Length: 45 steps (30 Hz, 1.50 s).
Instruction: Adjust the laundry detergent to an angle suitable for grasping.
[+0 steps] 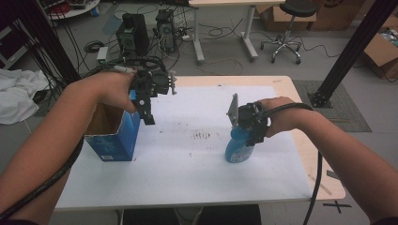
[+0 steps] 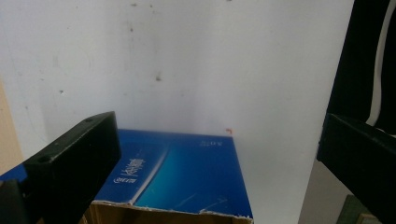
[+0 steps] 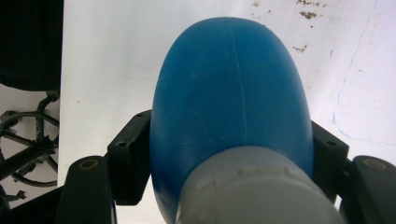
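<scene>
- Setting: a lab or workshop room.
- Computer towers (image 1: 146,32) on the floor amid loose cables (image 1: 220,33).
- Rolling stool (image 1: 290,28), cardboard boxes (image 1: 382,51), a black metal frame post (image 1: 356,47).
- White-covered surface (image 1: 197,159).

Blue carton (image 2: 187,175): white characters printed on its side, seen upside down in the left gripper view, too blurred to read; smaller line near its far corner, also unreadable. Blue bottle (image 1: 238,146): pale label patch, no legible text. Nothing else readable.
</scene>
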Motion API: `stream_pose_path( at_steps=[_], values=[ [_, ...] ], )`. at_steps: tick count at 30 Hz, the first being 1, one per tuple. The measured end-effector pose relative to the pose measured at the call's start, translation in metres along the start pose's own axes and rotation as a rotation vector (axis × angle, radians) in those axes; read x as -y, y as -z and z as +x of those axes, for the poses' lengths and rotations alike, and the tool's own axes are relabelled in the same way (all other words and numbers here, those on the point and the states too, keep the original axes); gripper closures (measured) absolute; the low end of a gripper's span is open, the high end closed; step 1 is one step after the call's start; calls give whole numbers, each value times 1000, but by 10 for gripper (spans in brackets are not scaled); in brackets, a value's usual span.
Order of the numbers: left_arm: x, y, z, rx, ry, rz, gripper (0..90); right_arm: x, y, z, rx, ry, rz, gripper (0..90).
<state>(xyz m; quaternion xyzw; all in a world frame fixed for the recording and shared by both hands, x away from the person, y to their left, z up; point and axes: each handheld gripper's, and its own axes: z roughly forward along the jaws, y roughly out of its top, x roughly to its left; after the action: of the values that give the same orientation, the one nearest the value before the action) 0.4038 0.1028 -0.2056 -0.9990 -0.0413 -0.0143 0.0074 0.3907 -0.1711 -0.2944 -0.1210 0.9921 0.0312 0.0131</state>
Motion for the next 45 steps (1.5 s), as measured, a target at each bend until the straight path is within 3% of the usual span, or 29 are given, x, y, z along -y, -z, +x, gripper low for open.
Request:
stream_pose_path(
  at_steps=[27,45],
  values=[
    [-2,1,-2,-13,-5,1,3,2,0,2,28,4,-11,378],
    [-2,4,-4,-22,-10,-2,3,-1,12,3,13,-73,-32,382]
  ],
)
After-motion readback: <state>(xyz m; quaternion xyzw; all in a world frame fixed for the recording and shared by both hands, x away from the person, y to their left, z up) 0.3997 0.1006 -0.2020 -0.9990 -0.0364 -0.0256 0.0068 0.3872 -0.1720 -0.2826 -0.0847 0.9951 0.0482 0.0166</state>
